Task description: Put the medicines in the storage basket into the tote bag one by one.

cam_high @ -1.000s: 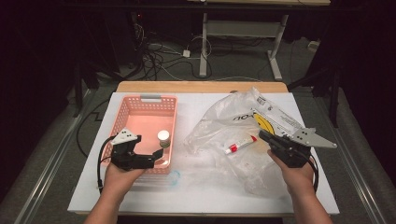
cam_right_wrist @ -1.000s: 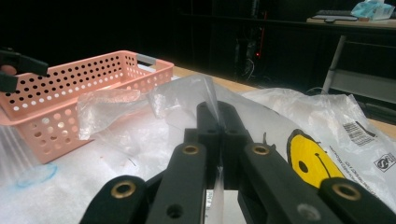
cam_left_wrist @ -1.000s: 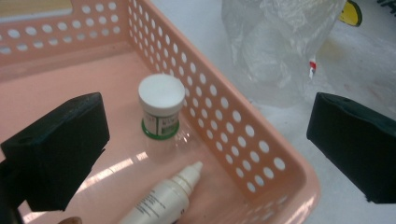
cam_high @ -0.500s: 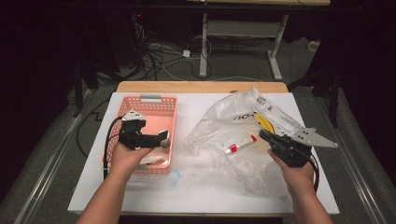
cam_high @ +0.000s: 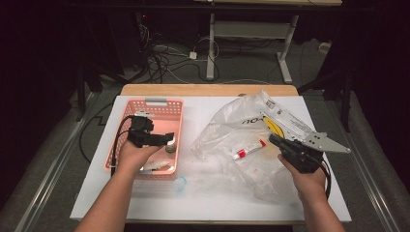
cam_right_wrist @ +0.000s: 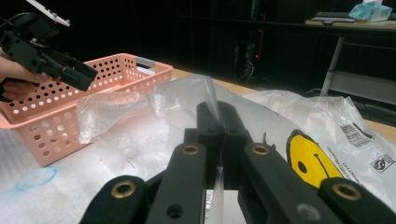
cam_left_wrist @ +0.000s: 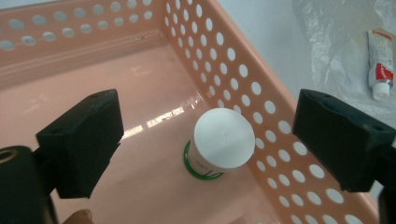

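Low in the left gripper view, the left gripper (cam_left_wrist: pixel 208 140) hangs with its blocky black jaws set wide and nothing pinched; they have just been closing a little, and the small white-capped jar (cam_left_wrist: pixel 220 146) stands upright between them, untouched. The jar sits at the centre of that view, on the floor of the pink basket (cam_left_wrist: pixel 261 88), close against the perforated side wall. It looks a light, rigid plastic pot with a smooth round lid and a green band at its foot; the slick cap would likely slip, so the straighter side wall below the lid seems the better place to grip, though the nearby basket wall leaves one jaw little room. The basket is glossy moulded plastic, stiff, dotted with round holes. At the upper right of that view lies a small red-and-white tube (cam_left_wrist: pixel 379 63) on crinkled film. In the high view, at the lower right, the right gripper (cam_high: pixel 283 143) is clamped on the clear plastic bag (cam_high: pixel 232 125), thin, soft and slithery, with a yellow smiling face (cam_right_wrist: pixel 310 161) printed on it.
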